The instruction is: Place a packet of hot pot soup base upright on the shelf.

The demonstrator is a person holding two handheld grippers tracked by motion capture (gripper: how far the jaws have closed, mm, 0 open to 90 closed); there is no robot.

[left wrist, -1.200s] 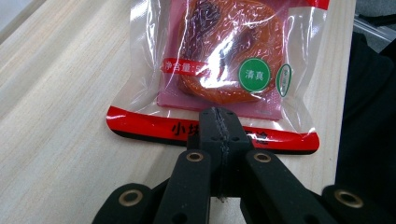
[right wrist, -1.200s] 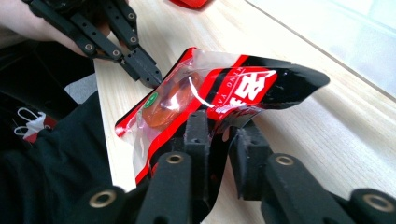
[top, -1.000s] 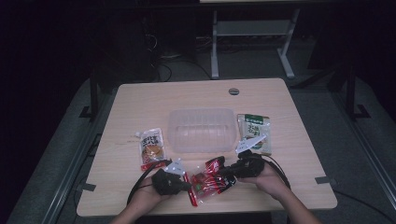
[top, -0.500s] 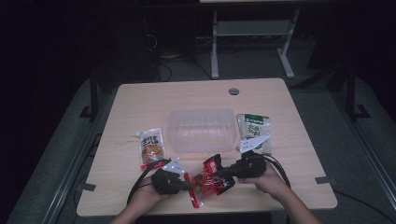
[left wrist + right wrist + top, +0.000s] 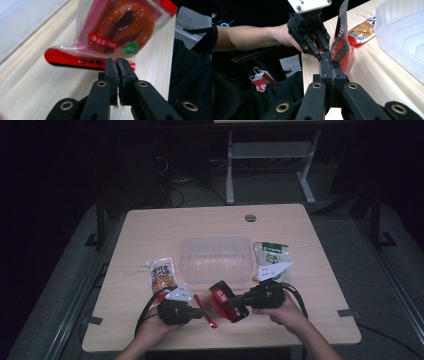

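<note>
A red snack packet [image 5: 225, 302] with a dark round sweet inside hangs tilted between my two grippers near the table's front edge. My right gripper [image 5: 242, 301] is shut on its edge; in the right gripper view the jaws [image 5: 331, 62] pinch the film of the packet [image 5: 342, 47]. My left gripper [image 5: 202, 313] points at it from the left. Its jaws have just been opening: in the left gripper view they [image 5: 117, 61] stand a slit apart, with the packet's [image 5: 120, 27] red bottom seam at their tips. That gripper [image 5: 325, 55] shows again in the right gripper view.
A clear plastic container [image 5: 215, 260] stands mid-table just behind the grippers. An orange snack packet [image 5: 162, 276] lies to its left, a green packet [image 5: 272, 255] to its right. The table's front edge [image 5: 220, 346] runs close under both hands.
The right gripper has risen a little with the red packet, which now stands more upright and nearer the right hand. The left hand has stayed put.
</note>
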